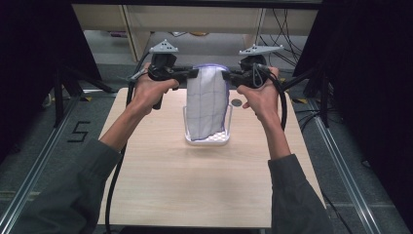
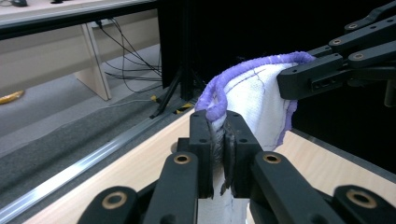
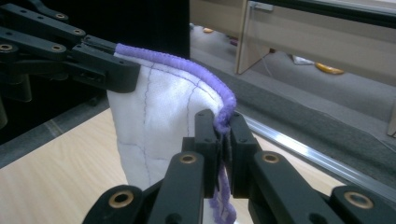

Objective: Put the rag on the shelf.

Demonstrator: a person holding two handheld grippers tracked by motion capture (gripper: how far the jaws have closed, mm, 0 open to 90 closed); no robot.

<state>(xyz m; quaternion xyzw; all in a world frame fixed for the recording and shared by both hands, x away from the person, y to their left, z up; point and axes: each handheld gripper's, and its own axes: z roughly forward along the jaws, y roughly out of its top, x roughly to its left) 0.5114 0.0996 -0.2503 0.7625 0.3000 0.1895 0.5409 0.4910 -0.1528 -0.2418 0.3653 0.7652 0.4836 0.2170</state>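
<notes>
Wood table (image 1: pixel 160 195): both grippers, left (image 1: pixel 194 73) & right (image 1: pixel 228 74), clamped on cloth (image 1: pixel 207 105) top corners, hanging over clear tray (image 1: pixel 208 140). Prob mid-lift; next: clear tray w/o snagging.

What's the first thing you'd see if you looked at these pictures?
A white cloth with a fuzzy purple edge hangs in the air over the middle of the wooden table. The left gripper and the right gripper each pinch a top corner of it with shut jaws. Its bottom end dangles into a small clear tray standing on the table.
</notes>
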